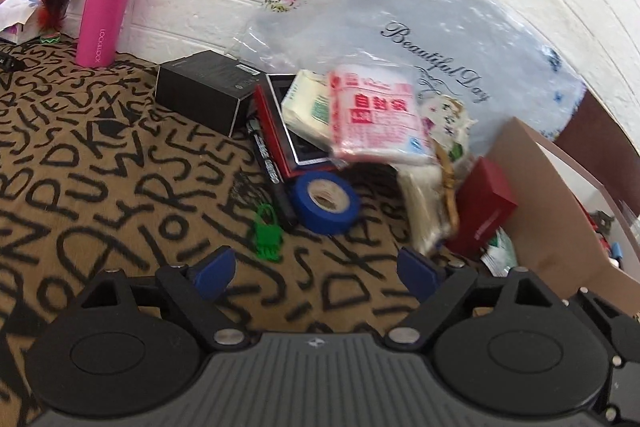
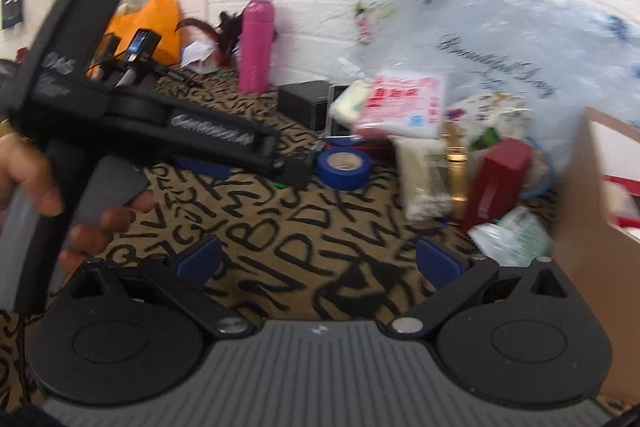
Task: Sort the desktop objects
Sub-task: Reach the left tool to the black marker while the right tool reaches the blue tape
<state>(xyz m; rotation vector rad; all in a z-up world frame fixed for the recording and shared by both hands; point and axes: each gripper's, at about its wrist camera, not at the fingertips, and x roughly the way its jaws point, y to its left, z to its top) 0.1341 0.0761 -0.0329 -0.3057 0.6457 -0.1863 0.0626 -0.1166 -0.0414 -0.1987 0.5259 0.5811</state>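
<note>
Left gripper (image 1: 316, 269) and right gripper (image 2: 318, 259) both wide open, empty. Blue tape roll (image 1: 325, 202) just beyond, green plastic clip (image 1: 267, 233) left of it. Risk: fast approach knocks leaning pink packet (image 1: 376, 115) off pile.

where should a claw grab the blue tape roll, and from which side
Take the blue tape roll across its ring wall, one finger in the open core and one outside, coming down from above. It appears to lie flat on the lettered cloth with the hole facing up. Use the near edge: a black marker lies close along one side and a red-framed item sits behind.
</note>
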